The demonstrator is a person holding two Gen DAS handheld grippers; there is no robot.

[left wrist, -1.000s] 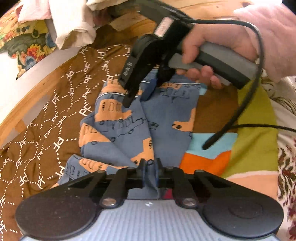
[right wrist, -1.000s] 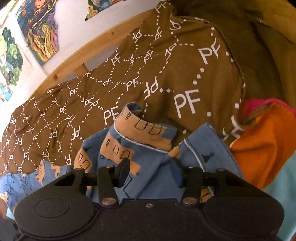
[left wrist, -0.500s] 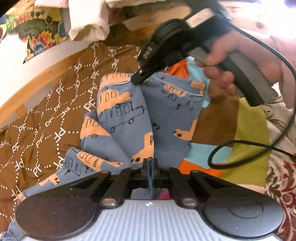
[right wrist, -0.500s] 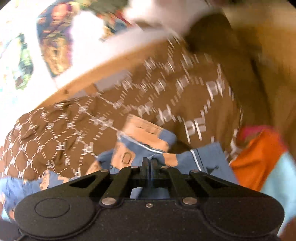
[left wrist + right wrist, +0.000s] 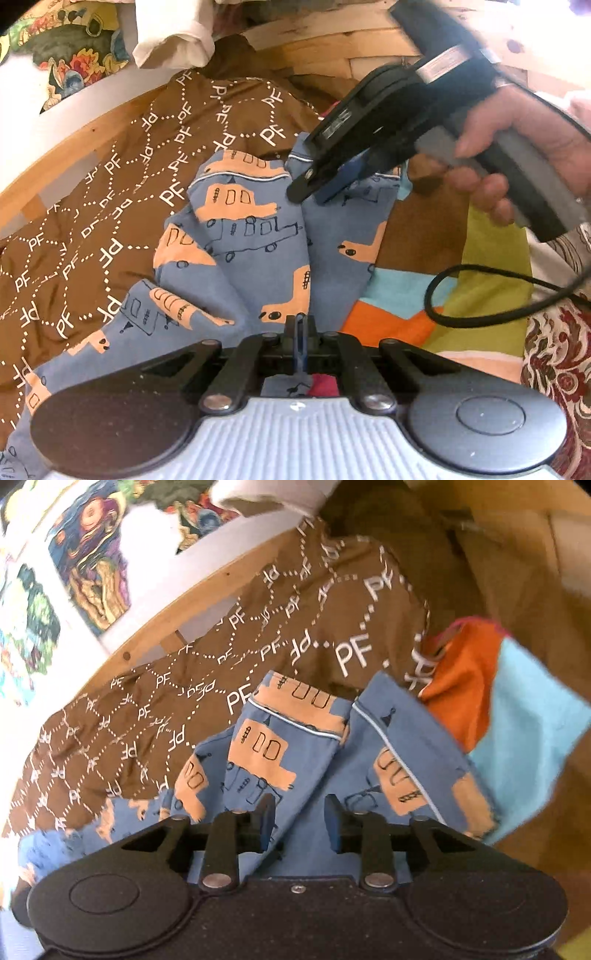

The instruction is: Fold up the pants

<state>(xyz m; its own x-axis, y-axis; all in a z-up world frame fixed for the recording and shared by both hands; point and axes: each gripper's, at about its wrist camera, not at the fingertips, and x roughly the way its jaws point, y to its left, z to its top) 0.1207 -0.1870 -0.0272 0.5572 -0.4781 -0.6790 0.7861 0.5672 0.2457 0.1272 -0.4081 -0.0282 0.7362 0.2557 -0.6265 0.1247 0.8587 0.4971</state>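
Left wrist view: brown blanket (image 5: 122, 206) carries the blue pants (image 5: 258, 251) at centre. Right tongs (image 5: 314, 186), at one o'clock, have just released the hem and are spreading. Left tongs (image 5: 300, 332) stay pinching fabric, so this fold looks placed.

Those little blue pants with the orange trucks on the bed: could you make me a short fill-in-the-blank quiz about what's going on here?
1. The pants lie partly on a brown cover printed with the white letters ____.
2. The left gripper is ____ on a fold of the pants.
3. The right gripper has its jaws opening, and between them the cloth is ____ in colour.
4. A person's hand holds the right gripper by its ____.

Missing words: PF; shut; blue; handle
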